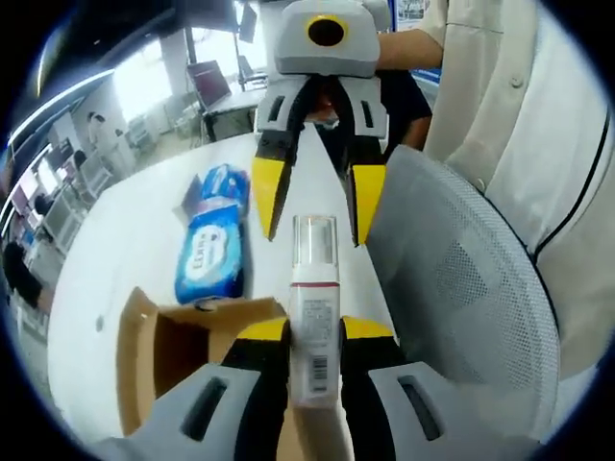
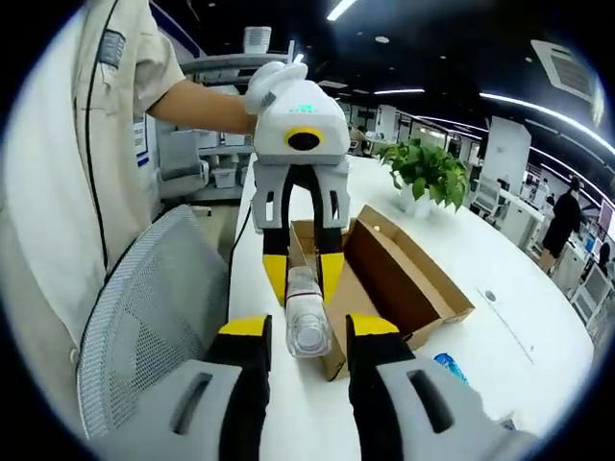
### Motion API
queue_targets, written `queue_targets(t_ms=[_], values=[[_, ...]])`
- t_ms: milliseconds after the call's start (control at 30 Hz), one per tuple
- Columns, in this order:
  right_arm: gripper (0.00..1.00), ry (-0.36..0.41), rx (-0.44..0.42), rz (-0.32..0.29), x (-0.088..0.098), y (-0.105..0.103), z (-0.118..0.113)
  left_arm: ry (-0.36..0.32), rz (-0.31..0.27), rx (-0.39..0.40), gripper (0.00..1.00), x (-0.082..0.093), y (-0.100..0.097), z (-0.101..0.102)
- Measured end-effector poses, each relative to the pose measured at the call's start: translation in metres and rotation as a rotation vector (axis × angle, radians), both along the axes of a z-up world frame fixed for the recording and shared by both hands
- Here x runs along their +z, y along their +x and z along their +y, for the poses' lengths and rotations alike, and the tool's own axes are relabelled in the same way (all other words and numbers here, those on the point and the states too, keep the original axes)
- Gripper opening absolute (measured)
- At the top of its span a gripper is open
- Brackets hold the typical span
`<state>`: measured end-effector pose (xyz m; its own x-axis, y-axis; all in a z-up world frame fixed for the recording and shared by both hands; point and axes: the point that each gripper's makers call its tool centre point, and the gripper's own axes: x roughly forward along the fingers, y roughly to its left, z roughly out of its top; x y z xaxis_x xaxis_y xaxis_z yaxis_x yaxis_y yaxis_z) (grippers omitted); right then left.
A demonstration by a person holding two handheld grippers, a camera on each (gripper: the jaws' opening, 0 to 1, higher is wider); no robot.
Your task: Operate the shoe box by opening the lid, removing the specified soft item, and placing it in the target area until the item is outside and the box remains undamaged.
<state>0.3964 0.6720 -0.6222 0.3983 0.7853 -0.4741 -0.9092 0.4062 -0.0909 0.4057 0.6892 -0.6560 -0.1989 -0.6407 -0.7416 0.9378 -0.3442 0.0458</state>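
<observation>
On the white table (image 1: 125, 240) at the left of your left gripper view lies a blue wipes pack (image 1: 213, 240), just beyond the open cardboard box (image 1: 168, 351). Your left gripper (image 1: 315, 331) is clamped on a clear-capped bottle (image 1: 314, 317). Your right gripper (image 2: 306, 327) faces it, jaws apart around the cap.

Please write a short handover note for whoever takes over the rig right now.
Left gripper: shut on the bottle, held above the open shoe box.
Right gripper: jaws open around the bottle's cap end, not clamped.
Blue wipes pack lies on the white table beyond the box.
Done: lid open.
Left: set the bottle down in the target area; box looks undamaged.
</observation>
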Motion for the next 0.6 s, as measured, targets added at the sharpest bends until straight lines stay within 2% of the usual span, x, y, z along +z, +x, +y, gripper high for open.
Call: queue_targets(t_ms=[267, 600], values=[[0.18, -0.006, 0.016, -0.015, 0.0015, -0.0004, 0.0018, -0.041, 0.014, -0.012, 0.17, 0.0062, -0.0036, -0.0074], [0.18, -0.041, 0.024, -0.030, -0.0007, -0.0018, -0.0010, -0.055, 0.022, -0.022, 0.17, 0.0052, -0.0050, -0.0109]])
